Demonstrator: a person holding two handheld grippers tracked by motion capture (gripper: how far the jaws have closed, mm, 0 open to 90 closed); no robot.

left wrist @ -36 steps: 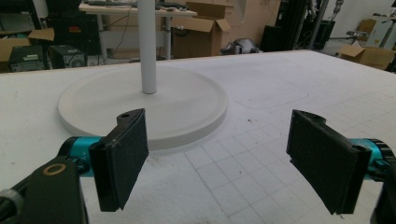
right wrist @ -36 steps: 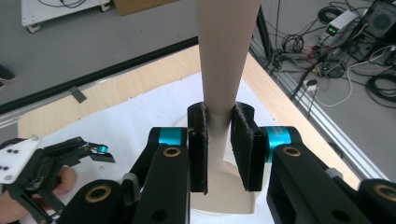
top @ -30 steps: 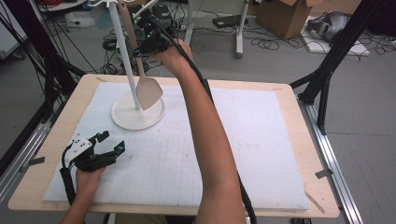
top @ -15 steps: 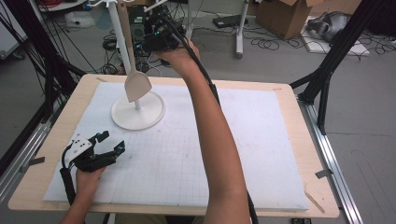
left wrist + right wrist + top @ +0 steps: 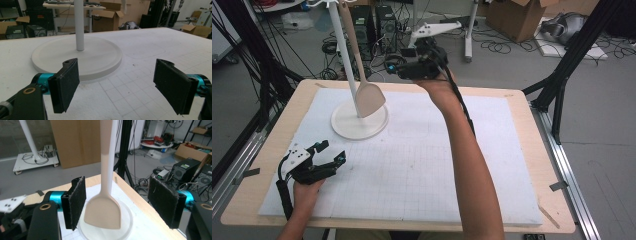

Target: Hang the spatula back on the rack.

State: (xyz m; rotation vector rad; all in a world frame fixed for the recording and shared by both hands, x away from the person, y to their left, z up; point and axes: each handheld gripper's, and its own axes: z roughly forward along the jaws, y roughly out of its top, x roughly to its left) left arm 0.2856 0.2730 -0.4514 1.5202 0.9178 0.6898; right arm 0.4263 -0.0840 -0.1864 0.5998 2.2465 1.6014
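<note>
My right tongs (image 5: 393, 68) are held wide apart above the far edge of the bench (image 5: 522, 150), gripping nothing. Just left of them a beige spatula (image 5: 368, 95) hangs beside the white stand (image 5: 359, 122). My left tongs (image 5: 329, 152) rest gaping and empty on the white mat (image 5: 412, 165), near left.
</note>
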